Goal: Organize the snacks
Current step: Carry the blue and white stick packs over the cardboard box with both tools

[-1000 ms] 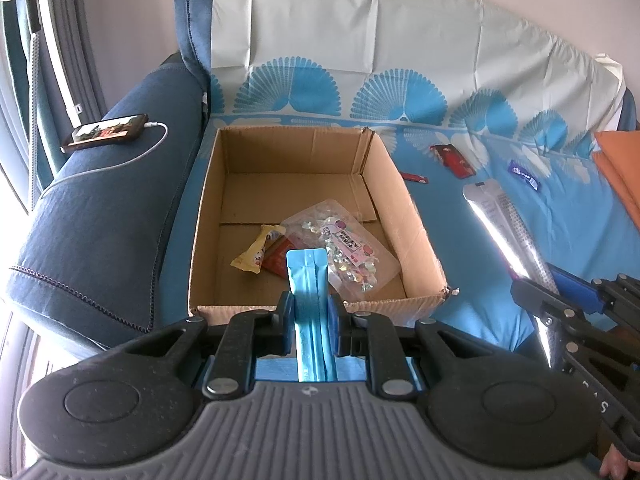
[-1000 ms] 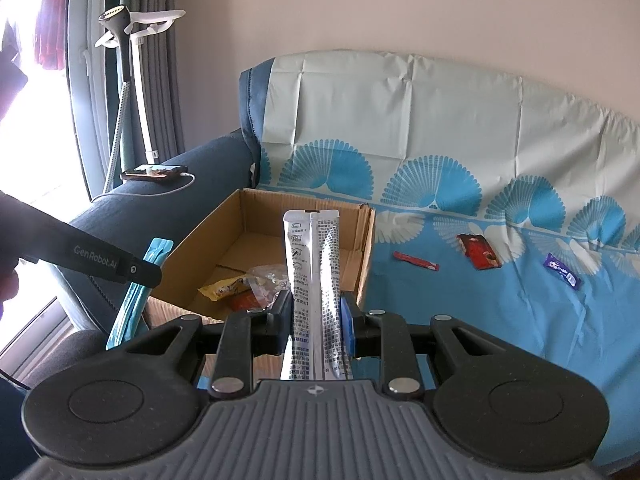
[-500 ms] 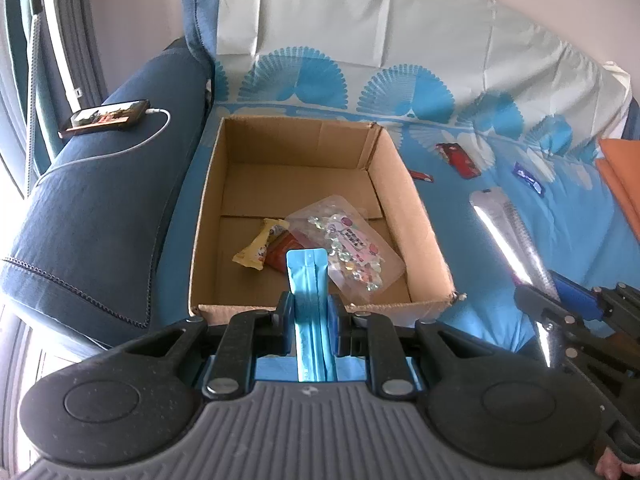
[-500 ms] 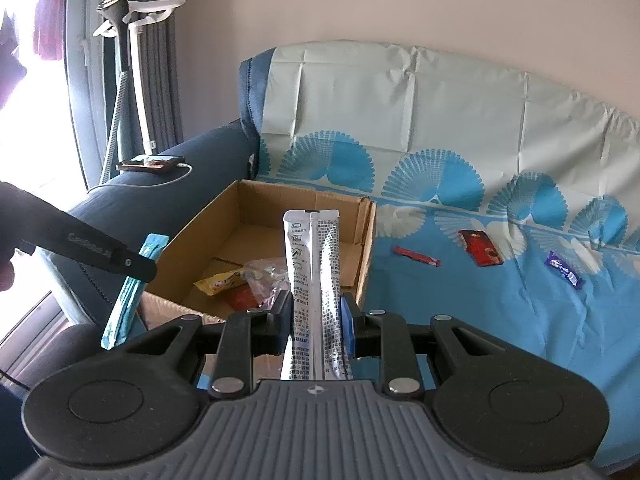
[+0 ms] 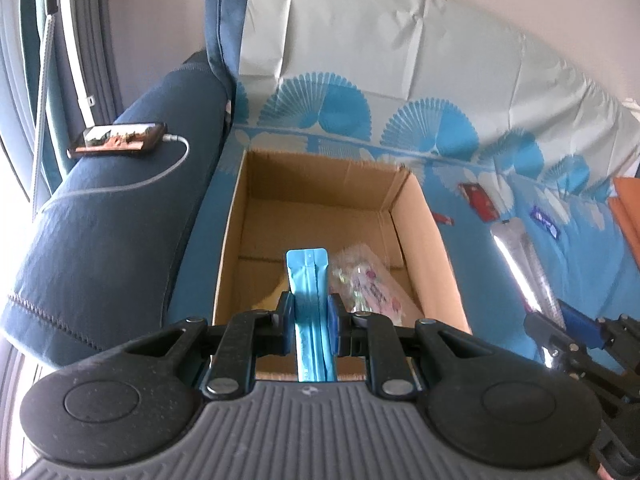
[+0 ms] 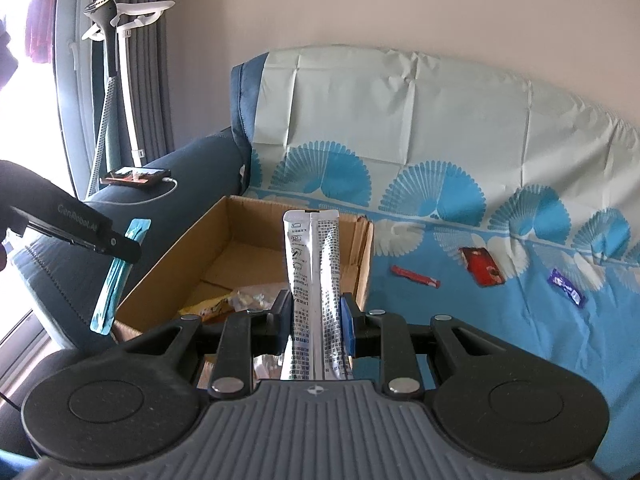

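both sets of fingers are clamped: left gripper point(image 5: 311, 322) on a blue stick sachet point(image 5: 309, 280), right gripper point(image 6: 316, 316) on a silver printed sachet point(image 6: 314, 276). i'd release only once each hangs over the open cardboard box point(image 5: 420, 216) ahead.

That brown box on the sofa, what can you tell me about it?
The cardboard box is plain brown corrugated card, open at the top, its flaps not in view. It sits upright on the blue patterned cover of the sofa seat, close to the dark blue armrest. A seam runs across its floor. Inside lie a clear bag of small sweets and a yellow wrapper. A corner of the far wall looks torn. Neither gripper touches it.
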Available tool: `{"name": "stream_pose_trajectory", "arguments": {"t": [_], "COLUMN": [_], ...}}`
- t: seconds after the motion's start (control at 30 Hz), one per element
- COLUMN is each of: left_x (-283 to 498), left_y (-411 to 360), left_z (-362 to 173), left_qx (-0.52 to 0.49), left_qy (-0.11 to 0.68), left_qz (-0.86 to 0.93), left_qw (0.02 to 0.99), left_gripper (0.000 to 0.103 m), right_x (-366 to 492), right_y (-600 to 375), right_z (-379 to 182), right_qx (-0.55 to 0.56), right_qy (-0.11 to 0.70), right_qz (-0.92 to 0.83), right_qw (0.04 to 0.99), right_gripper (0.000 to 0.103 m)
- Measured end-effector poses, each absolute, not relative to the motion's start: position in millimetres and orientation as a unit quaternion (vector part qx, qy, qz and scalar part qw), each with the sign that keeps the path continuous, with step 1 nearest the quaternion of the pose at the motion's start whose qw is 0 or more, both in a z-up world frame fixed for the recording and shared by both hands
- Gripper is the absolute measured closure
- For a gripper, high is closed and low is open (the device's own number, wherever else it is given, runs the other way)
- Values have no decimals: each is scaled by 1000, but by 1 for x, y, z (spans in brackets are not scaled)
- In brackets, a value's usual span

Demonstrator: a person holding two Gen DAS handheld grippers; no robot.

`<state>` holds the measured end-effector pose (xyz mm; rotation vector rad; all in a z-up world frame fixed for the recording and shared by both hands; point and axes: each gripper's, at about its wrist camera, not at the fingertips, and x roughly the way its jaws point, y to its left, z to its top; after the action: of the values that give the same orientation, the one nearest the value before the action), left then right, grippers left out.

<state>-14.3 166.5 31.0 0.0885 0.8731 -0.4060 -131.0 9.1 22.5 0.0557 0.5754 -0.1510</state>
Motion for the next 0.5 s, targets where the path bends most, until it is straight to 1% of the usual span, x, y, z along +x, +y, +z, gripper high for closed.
{"name": "stream_pose_trajectory", "arguments": {"t": [0.23, 0.5], "left_x": [19, 52], "left_y": [159, 148], "left_z": [29, 5], "left_qx": [39, 52], "left_qy": [417, 438], "left_qz": [-190, -187], "left_qw": [888, 878], "left_gripper": [84, 84], "right_x": [-90, -45], "right_y": [6, 0], "right_z": [20, 4], "right_qx": [32, 43], "right_qy": [281, 295], "right_qz": [-65, -50], "right_qw": [957, 953], "right_gripper": [76, 75]}}
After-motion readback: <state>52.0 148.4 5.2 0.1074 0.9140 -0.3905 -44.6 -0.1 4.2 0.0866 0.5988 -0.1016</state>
